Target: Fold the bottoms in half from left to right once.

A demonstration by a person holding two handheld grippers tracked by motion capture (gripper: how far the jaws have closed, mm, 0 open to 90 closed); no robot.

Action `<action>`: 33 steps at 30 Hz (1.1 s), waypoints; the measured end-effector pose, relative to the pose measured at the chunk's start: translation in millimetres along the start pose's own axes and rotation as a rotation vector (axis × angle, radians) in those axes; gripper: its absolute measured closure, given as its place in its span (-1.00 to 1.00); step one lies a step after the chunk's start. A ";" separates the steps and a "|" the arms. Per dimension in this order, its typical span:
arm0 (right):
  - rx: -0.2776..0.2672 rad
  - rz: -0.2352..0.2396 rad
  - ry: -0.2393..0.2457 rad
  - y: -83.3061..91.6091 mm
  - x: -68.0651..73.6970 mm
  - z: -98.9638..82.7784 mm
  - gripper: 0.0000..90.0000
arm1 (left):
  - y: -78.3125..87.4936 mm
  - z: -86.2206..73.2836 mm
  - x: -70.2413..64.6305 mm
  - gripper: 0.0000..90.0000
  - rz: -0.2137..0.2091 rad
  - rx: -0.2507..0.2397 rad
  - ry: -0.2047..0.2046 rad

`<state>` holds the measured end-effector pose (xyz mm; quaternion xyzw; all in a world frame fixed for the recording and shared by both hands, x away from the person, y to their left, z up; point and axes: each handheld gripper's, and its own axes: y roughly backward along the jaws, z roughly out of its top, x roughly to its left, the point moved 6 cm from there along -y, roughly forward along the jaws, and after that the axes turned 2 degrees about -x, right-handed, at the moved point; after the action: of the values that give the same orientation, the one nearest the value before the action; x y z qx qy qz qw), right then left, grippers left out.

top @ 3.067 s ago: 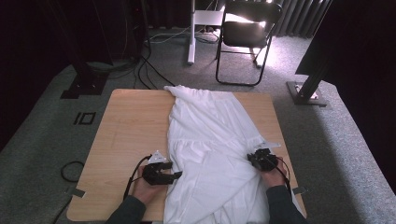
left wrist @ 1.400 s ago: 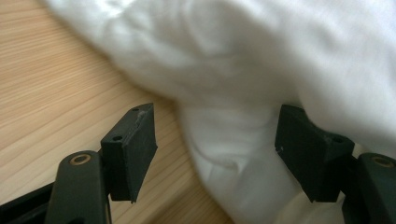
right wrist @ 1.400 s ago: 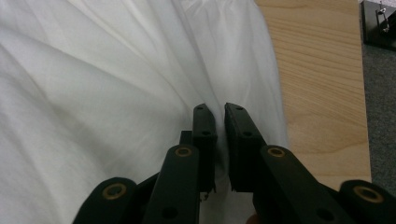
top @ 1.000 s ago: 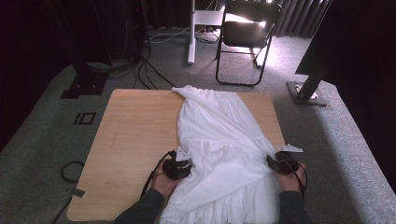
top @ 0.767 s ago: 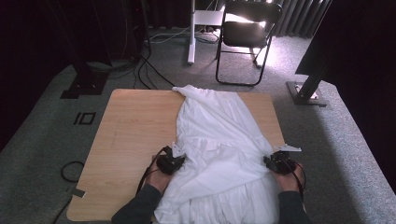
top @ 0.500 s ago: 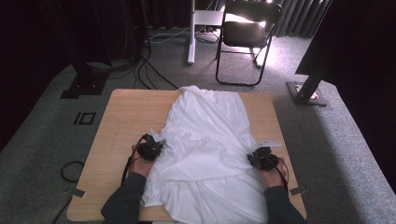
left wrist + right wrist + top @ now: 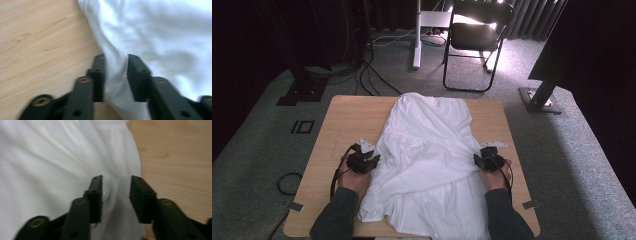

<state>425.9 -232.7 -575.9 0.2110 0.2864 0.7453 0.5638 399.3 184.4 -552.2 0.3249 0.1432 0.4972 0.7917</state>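
With both sides of the white garment [image 7: 427, 165] just spread, the left tool [image 7: 373, 159] and right tool [image 7: 477, 160] have been opening, cloth loose between the jaws; next, regrip for a fold on the worktop [image 7: 347, 115].

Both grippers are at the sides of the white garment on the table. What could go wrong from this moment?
1. The left gripper has just been opening with a fold of the white garment between its jaws; the fold may slip out.
2. The right gripper has cloth between spread jaws too; a pull could drag unevenly.
3. The hem hangs over the wooden table edge and might slide off.
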 end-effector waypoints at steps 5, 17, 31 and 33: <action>-0.106 0.155 0.101 22.3 38.1 18.0 0.14 | 18.0 -12.4 -6.7 0.22 -0.018 -0.004 0.007; 0.001 0.316 0.162 -19.0 89.2 13.3 0.85 | 16.8 -54.3 -36.0 0.13 -0.125 0.062 0.006; -0.111 0.297 0.093 109.2 17.4 -54.3 0.96 | 19.8 -60.9 -56.7 0.57 -0.115 0.090 -0.102; -0.105 0.276 0.074 120.6 7.8 -69.7 0.95 | 20.4 -60.5 -59.7 0.55 -0.120 0.091 -0.110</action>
<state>292.5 -262.5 -547.8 0.1909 0.2358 0.8371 0.4553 324.1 160.4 -589.8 0.3781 0.1413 0.4232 0.8112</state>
